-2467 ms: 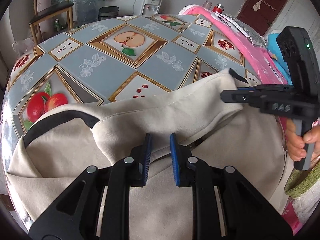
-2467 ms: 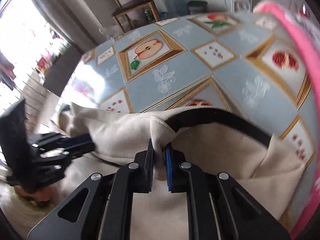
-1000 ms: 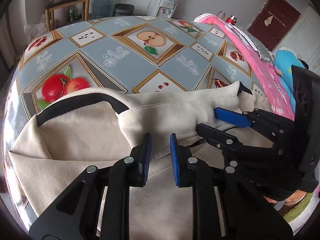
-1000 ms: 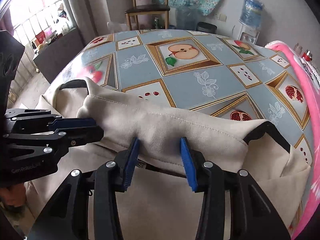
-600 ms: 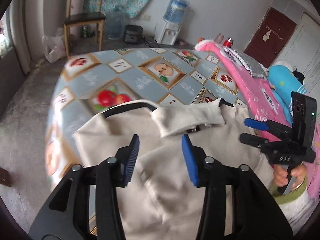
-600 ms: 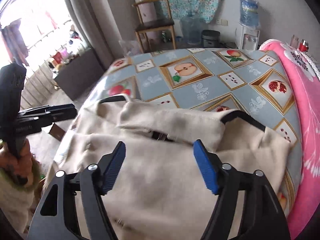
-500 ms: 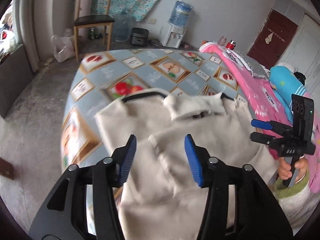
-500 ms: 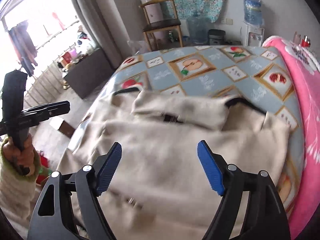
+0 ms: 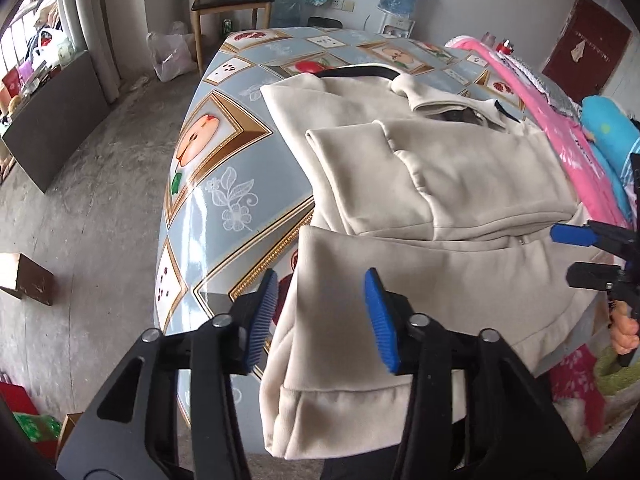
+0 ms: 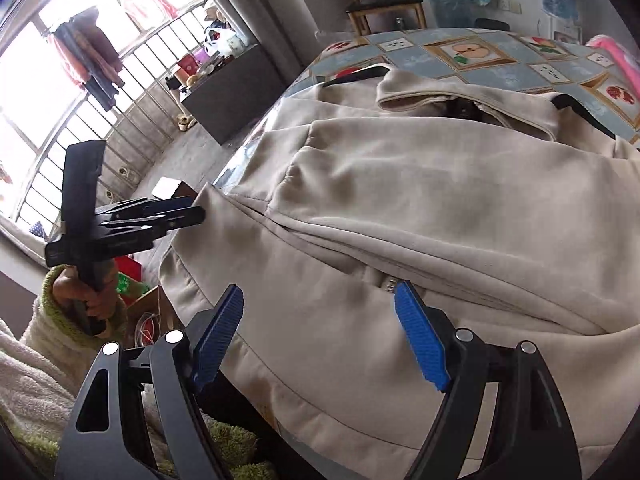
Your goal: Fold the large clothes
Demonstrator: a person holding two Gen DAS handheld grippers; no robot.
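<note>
Left wrist view: a cream top [image 9: 436,184] lies on the table [image 9: 224,160], with its near edge hanging over the side. Its sleeves are folded across its middle. The left tongs [image 9: 320,312] are above the hanging corner. Their jaws are partly apart and closing, and no pad presses the cloth. The right tongs [image 10: 320,344] are wide apart above the near hem and hold nothing. A hand [image 10: 86,292] in a green cuff grips the left tongs' handle
</note>
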